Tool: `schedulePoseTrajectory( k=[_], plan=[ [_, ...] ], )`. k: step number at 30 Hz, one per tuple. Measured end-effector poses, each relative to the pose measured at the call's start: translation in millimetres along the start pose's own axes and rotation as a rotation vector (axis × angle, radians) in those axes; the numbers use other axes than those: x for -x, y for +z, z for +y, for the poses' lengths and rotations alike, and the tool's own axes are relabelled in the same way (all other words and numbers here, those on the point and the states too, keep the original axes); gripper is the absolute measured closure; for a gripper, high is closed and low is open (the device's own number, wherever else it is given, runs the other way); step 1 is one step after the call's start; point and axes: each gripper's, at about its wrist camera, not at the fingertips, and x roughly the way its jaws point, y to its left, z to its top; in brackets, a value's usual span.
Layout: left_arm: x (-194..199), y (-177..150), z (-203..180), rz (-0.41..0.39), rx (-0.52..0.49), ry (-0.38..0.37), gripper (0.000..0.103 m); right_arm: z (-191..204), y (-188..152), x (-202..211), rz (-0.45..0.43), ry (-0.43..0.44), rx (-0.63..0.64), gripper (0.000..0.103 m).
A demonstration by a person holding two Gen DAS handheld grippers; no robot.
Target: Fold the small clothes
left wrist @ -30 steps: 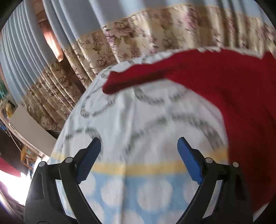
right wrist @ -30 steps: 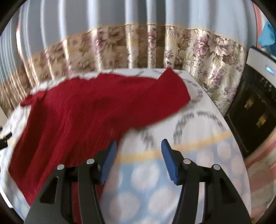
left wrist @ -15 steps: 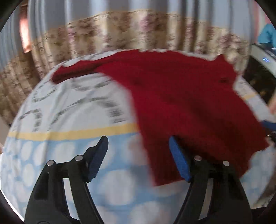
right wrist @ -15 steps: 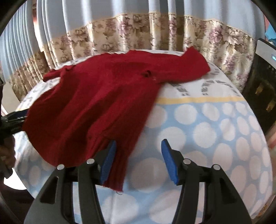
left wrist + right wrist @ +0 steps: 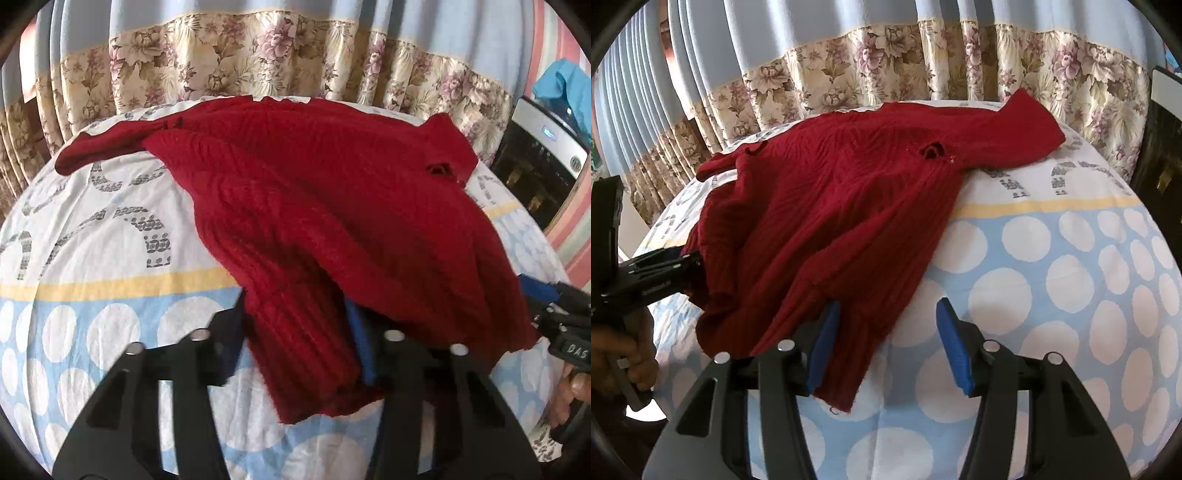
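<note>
Sweater (image 5: 332, 206) hem now between left tool (image 5: 295, 343) tips (spread); right tool (image 5: 886, 343) spread.

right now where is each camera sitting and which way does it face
Left wrist: on the left hand-held gripper, facing the curtain across the red sweater, hem between its open fingers; right hand-held gripper at the right edge.
Right wrist: on the right hand-held gripper, open, facing the same curtain; sweater hem beside its left finger; left hand-held gripper and hand at the left edge.
Shared: sweater, dotted sheet, curtain.
</note>
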Motion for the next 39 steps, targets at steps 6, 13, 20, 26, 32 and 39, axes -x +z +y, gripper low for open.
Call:
schedulePoseTrajectory(
  k=[6,13,20,26,32,39],
  plan=[
    [11.0,-0.9,10.4,-0.031,0.037,-0.041,0.087,2.8,0.9,2.1,-0.005,0.007,-0.003,0.050],
    [25.8,-7.6,23.3,-0.060,0.065,-0.062,0.090,13.3,-0.9,-4.7,0.020,0.030,0.032,0.068],
    [48.0,-13.3,37.7,-0.103,0.067,-0.002,0.091,20.5,0.7,8.2,-0.029,0.021,0.072,0.093],
    [71.0,-16.2,78.5,-0.086,0.123,0.082,0.091,-14.5,16.5,55.9,-0.113,-0.067,0.054,0.094],
    [96.2,-33.4,78.2,-0.049,0.126,0.074,0.091,-27.8,12.2,79.4,-0.076,-0.084,0.053,0.094],
    [98.0,-54.1,93.2,-0.013,0.160,0.149,0.037,-45.2,3.7,70.5,-0.029,-0.090,0.014,0.067]
  ],
)
